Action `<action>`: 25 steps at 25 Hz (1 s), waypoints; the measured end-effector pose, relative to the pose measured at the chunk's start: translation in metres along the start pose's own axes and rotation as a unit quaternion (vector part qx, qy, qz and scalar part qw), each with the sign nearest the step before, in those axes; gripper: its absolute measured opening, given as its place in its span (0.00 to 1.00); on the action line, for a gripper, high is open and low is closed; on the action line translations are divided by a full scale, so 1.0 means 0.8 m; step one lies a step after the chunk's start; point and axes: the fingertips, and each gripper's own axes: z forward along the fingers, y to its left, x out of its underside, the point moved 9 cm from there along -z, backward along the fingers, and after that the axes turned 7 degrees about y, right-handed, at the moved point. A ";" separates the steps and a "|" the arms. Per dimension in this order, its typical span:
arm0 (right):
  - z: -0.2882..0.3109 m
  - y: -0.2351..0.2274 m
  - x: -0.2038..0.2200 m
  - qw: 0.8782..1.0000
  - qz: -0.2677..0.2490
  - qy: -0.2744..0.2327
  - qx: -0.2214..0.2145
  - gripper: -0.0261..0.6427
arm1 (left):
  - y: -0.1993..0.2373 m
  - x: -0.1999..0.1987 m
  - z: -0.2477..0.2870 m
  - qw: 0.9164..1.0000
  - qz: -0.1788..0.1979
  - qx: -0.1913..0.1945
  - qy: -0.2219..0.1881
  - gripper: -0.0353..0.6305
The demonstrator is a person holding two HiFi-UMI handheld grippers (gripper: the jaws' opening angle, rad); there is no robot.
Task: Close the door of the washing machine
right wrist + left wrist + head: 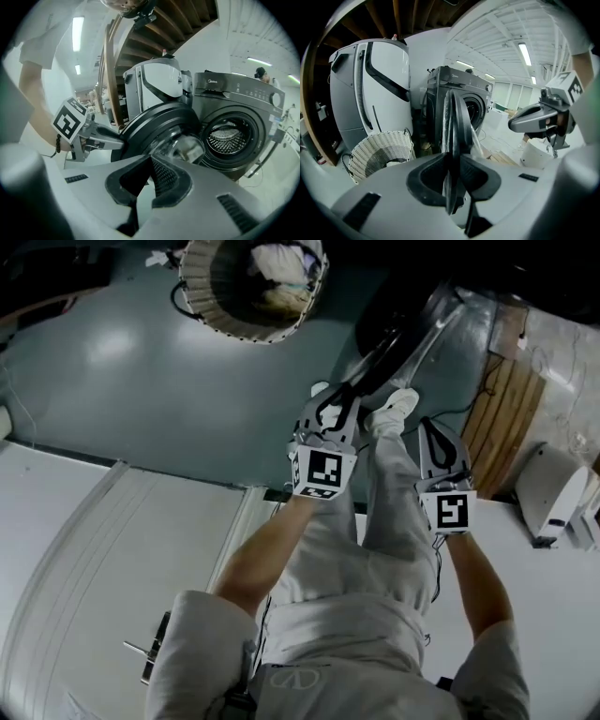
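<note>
**Position:** The round dark-rimmed glass door (157, 124) stands swung open, well clear of the front of the dark grey front-loading washing machine (234, 93).

**Tongs:** The left tongs (452, 159) are part-open and clamped across the door's rim, which shows edge-on between the pads. The right tongs (149, 161) are closed on nothing, near the door's glass.

**Assessment:** The door is likely rigid, fairly heavy and hinge-guided. The smooth rim may slip. Best hold is the rim opposite the hinge, never the glass.
</note>
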 end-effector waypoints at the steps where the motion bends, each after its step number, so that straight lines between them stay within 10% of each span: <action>1: -0.006 0.000 0.004 1.000 0.010 -0.002 0.005 0.06 | -0.006 -0.001 0.000 1.000 -0.002 -0.002 0.003 0.16; 25: -0.066 -0.035 0.118 0.998 -0.003 0.061 0.021 0.06 | -0.139 -0.028 0.030 0.994 -0.087 -0.015 0.059 0.18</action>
